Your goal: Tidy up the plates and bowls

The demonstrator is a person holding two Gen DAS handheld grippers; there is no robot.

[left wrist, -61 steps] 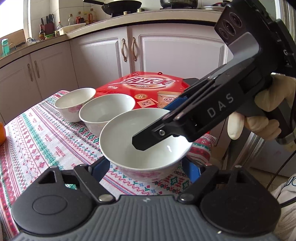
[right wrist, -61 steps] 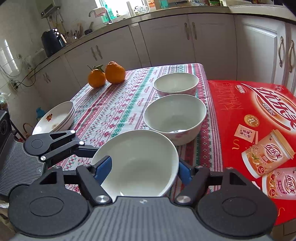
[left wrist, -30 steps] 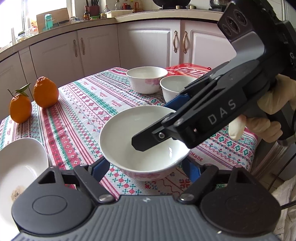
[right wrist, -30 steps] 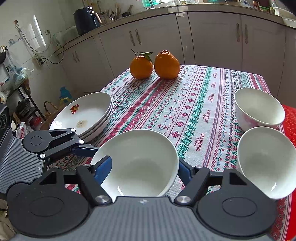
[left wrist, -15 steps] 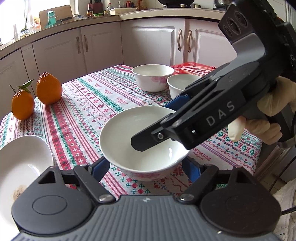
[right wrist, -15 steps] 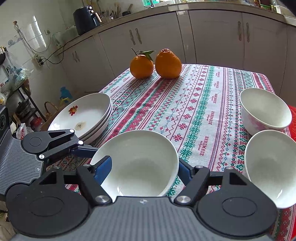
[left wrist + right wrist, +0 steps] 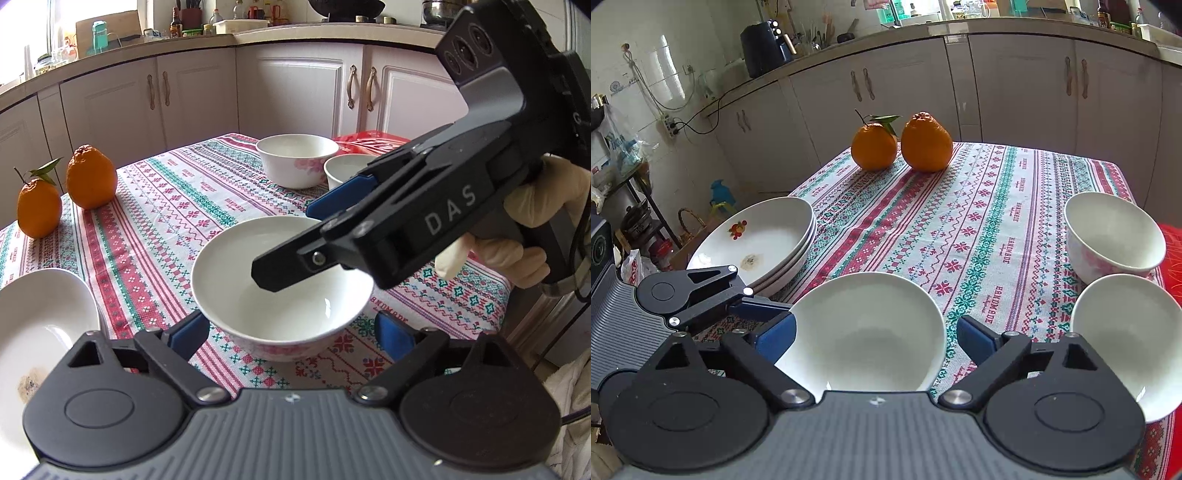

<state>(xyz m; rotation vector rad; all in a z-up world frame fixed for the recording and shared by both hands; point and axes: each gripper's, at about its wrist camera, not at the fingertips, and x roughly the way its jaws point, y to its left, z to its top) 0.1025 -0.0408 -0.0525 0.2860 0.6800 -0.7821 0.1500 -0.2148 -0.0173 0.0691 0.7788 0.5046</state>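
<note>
On the table's point(image 7: 960, 229) left edge sit stacked plates point(image 7: 757, 240); at centre a bowl point(image 7: 864, 332) rests between both tongs, left point(image 7: 291, 332) and right point(image 7: 875, 336), just opened wide, pads clear; two bowls point(image 7: 1115, 229) stand right.

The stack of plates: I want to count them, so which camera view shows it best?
The right wrist view. There the stack of plates sits whole at the table's left edge, with layered rims visible along its side. The left wrist view catches only part of the top plate, cut off by the frame and the gripper body, so no rims can be counted.
</note>
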